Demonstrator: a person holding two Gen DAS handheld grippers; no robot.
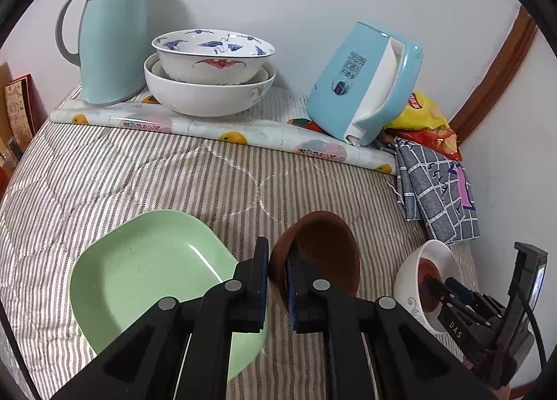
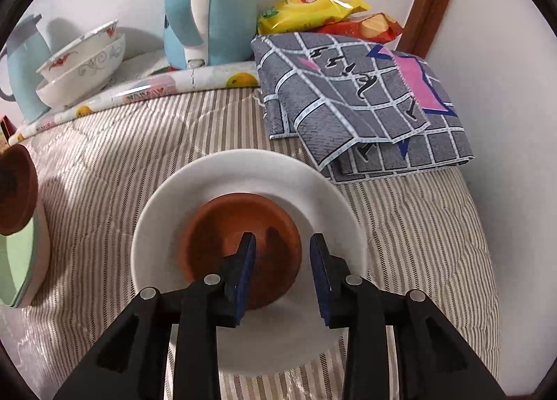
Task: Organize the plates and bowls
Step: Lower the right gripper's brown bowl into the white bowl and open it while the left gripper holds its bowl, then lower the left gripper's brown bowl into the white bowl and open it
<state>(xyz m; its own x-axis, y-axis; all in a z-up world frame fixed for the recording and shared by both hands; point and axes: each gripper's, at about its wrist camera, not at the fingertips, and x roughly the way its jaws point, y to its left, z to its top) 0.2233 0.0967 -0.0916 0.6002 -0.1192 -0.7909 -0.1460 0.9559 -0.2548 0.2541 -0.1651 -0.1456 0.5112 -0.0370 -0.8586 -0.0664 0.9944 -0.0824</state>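
My left gripper (image 1: pixel 277 281) is shut on the rim of a brown bowl (image 1: pixel 323 246) and holds it tilted beside a pale green square plate (image 1: pixel 139 271). That bowl and plate show at the left edge of the right wrist view (image 2: pixel 15 187). My right gripper (image 2: pixel 281 274) is open, its jaws straddling the right rim of a second brown bowl (image 2: pixel 229 236) that sits inside a white bowl (image 2: pixel 243 170). The white bowl and right gripper appear at lower right in the left wrist view (image 1: pixel 435 257). Two white patterned bowls (image 1: pixel 209 65) are stacked at the back.
A mint thermos jug (image 1: pixel 111 34), a blue electric kettle (image 1: pixel 365 83), snack bags (image 2: pixel 313 6) and a folded grey checked cloth (image 2: pixel 362 100) sit along the back and right. A rolled fruit-print sheet (image 1: pixel 222 130) lies across the striped quilt (image 1: pixel 146 170). The wall is close behind.
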